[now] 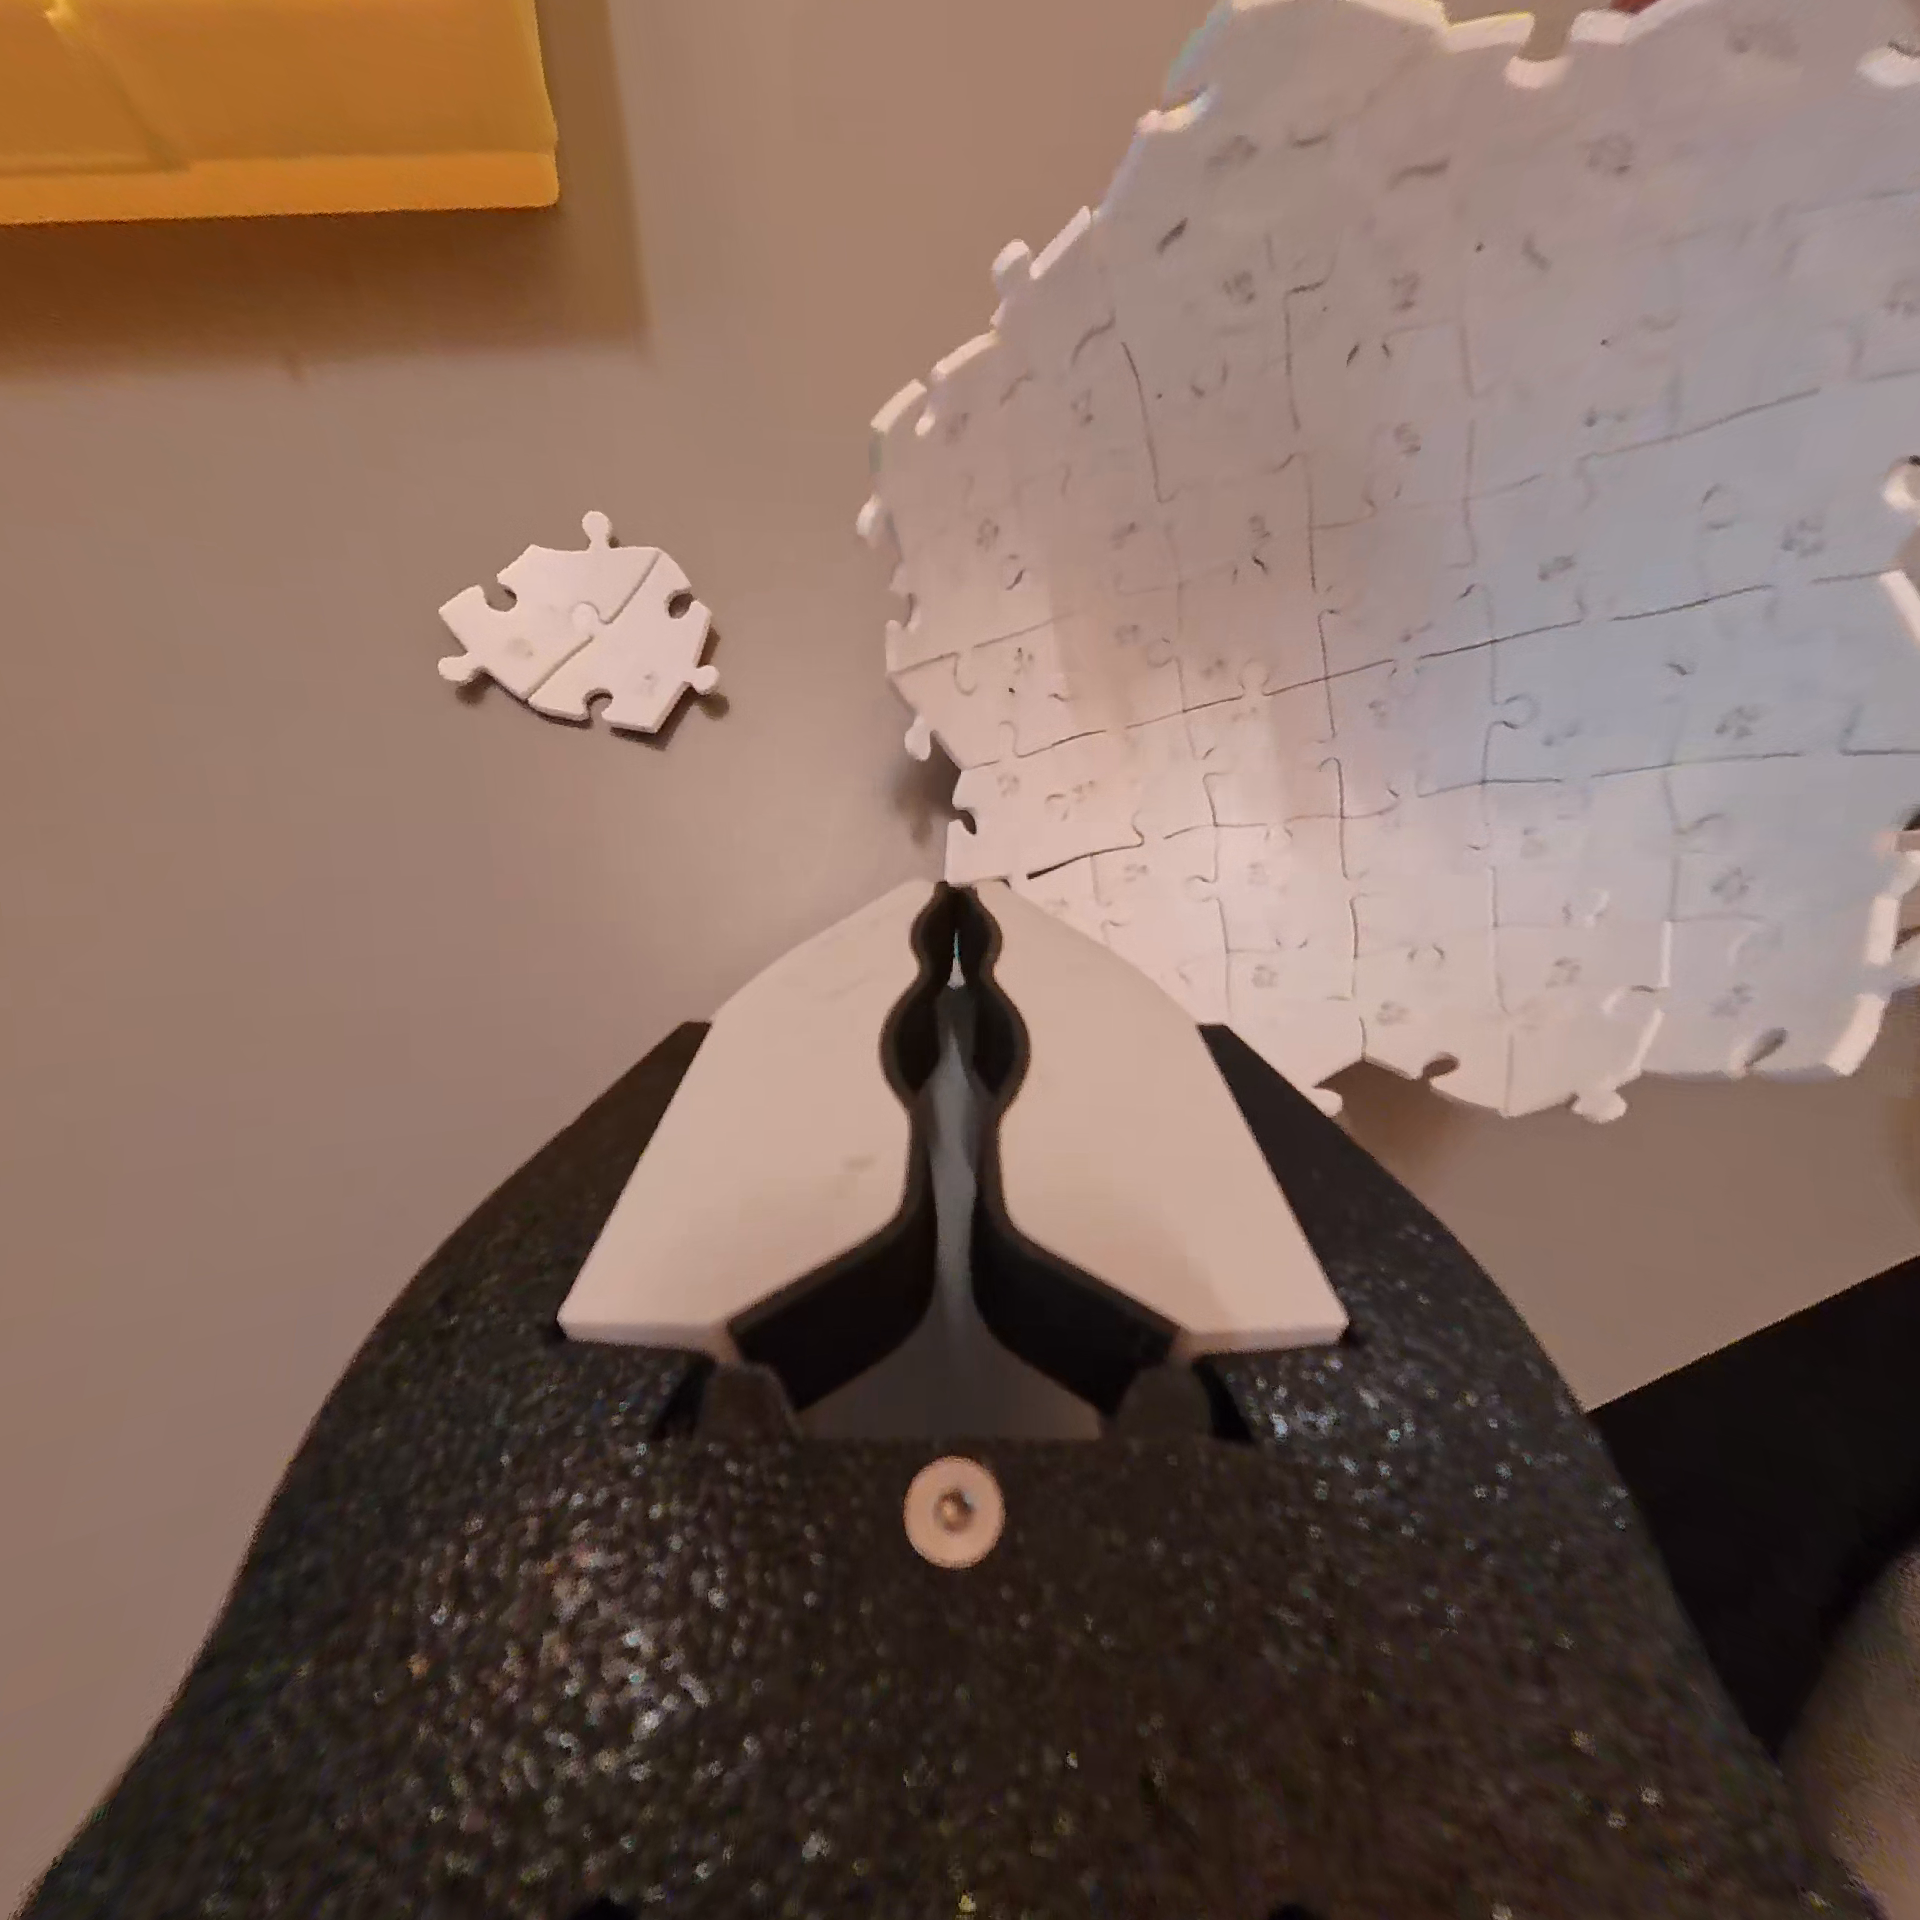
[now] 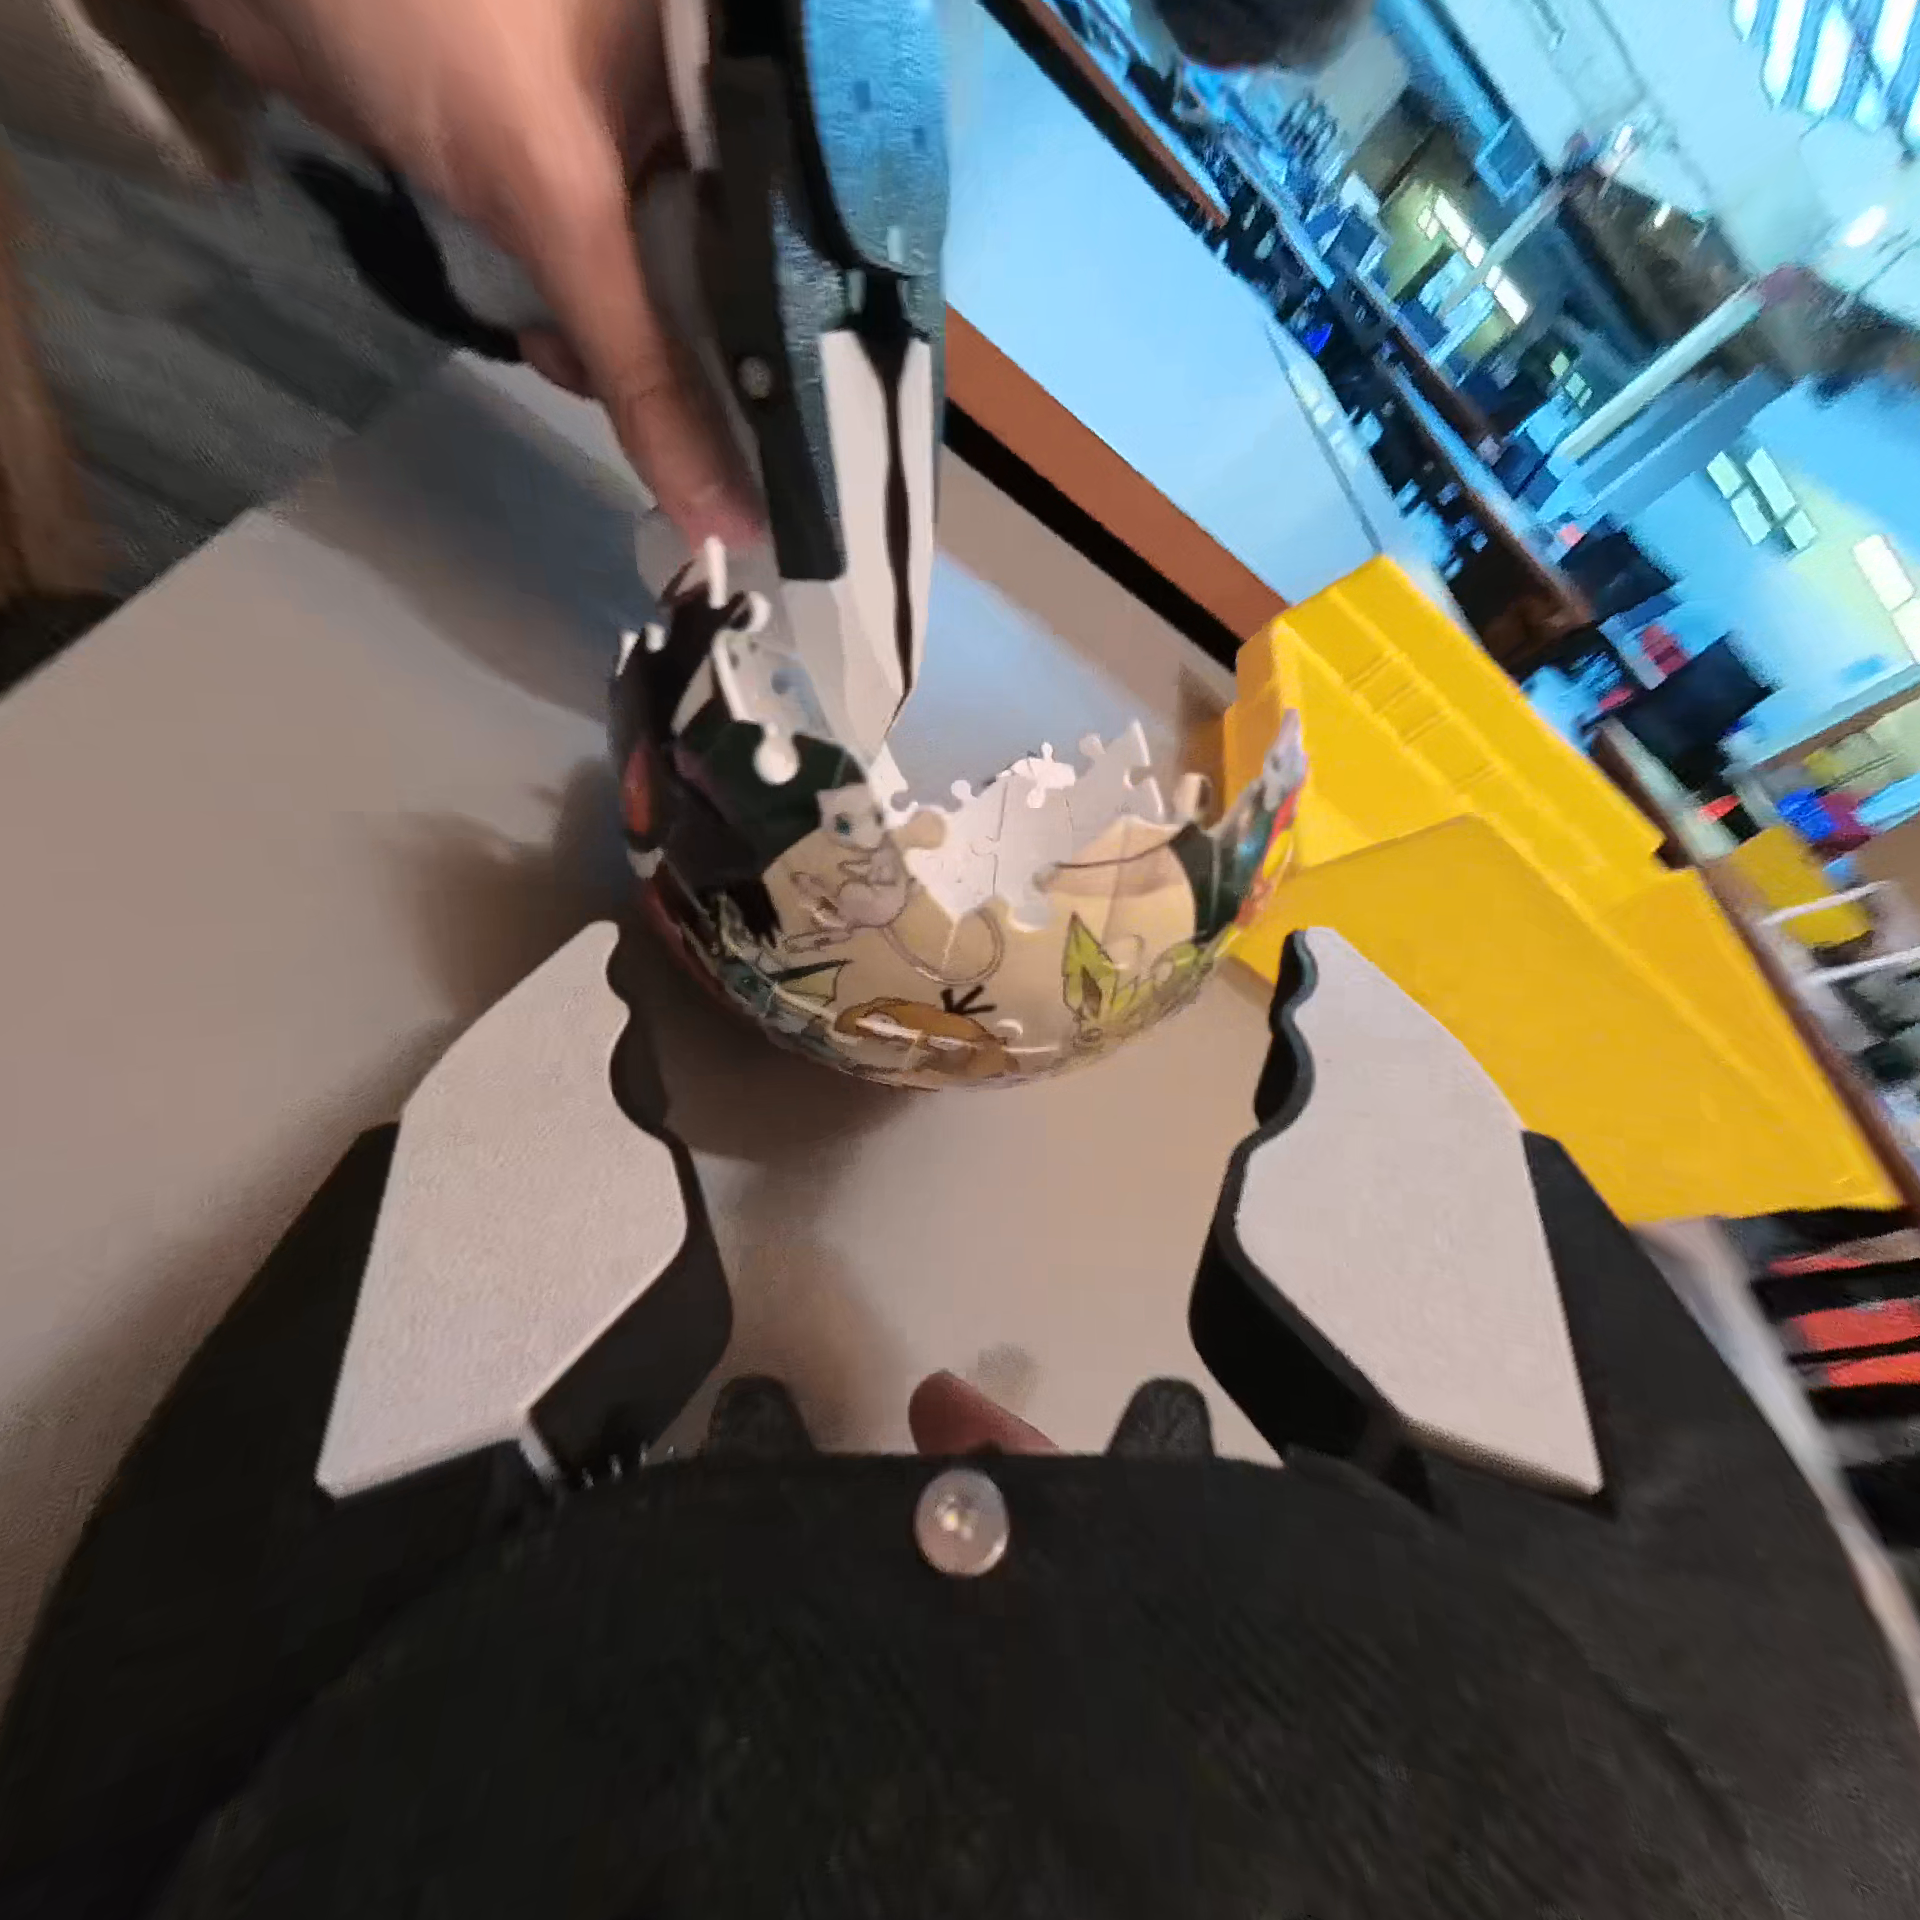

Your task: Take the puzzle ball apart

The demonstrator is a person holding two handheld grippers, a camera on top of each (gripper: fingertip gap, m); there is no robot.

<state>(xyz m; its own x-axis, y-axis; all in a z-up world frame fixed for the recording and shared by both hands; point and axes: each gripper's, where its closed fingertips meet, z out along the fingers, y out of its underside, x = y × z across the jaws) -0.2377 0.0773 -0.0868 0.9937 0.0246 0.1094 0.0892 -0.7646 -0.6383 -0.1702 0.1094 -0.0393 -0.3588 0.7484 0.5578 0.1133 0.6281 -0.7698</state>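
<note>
Left gripper (image 1: 958,896): your fingers are pinched together at the tips on the jagged rim of the puzzle ball (image 1: 1455,623); a thin white edge shows between the pads, seemingly a single piece.

Right gripper (image 2: 958,951): your fingers stand wide apart and hold nothing, just short of the ball and not touching it.

Puzzle ball: what remains is an open bowl of joined pieces, printed with cartoon figures outside and plain white inside. It sits on the grey table (image 1: 312,935) between your two grippers. The right wrist view shows your left gripper coming down from above onto its near-left rim.

Loose pieces (image 1: 582,629): a small white cluster, still joined, lies flat on the table, well apart from the ball on its left.

Yellow bin (image 2: 1507,935): it stands just beside the ball on its far side; whether they touch cannot be told.

Step in hand: likely peeling a rim piece free with your left gripper, with much of the shell yet to come apart.

Next move: judging by the layout, you need the right fingers to close on the shell and steady it while the left pulls outward. Pull gently, since the thin bowl could tip or flex.
</note>
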